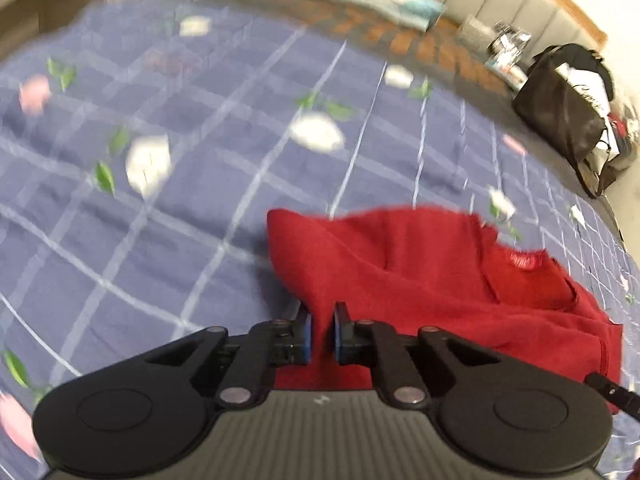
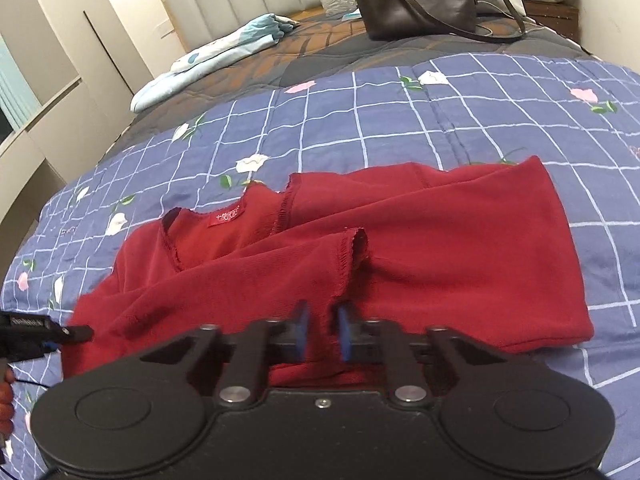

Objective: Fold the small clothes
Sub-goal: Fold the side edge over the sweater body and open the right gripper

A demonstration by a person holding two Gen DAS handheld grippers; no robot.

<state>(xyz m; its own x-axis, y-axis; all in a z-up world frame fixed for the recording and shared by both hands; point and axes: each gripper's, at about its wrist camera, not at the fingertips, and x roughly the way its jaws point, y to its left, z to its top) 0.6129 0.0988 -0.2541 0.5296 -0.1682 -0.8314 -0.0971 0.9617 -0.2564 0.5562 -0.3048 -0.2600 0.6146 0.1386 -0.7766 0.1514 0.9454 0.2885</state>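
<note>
Red knit top (image 2: 420, 248) lies on the bed, spread across the blue checked floral quilt (image 2: 400, 112), partly folded: one sleeve (image 2: 280, 268) is laid across the body, cuff near the middle, neckline with its red label (image 2: 225, 218) toward the left in the right wrist view. Near hem is bunched up at both claws. Right claw (image 2: 322, 334) is clamped on a fold of the near edge, blue pads pressed into the red fabric. Left claw (image 1: 322, 334) likewise pinched on a raised ridge of the same top (image 1: 440, 272), fabric standing up between its blue pads; that view is motion-blurred. Left claw's body also shows at the left edge of the right wrist view, tip at the top's left edge, a bit of the person's hand (image 2: 6, 404) behind it. A black tip pokes in at the right edge of the left wrist view; cannot tell exactly what it is. Further up the bed: brown patterned cover (image 2: 320, 46), light blue folded blanket (image 2: 224, 50) on the left, dark shoulder bag (image 2: 412, 4) near the padded grey headboard (image 2: 240, 0). Beige wardrobe panels (image 2: 60, 40) on the far left.
</note>
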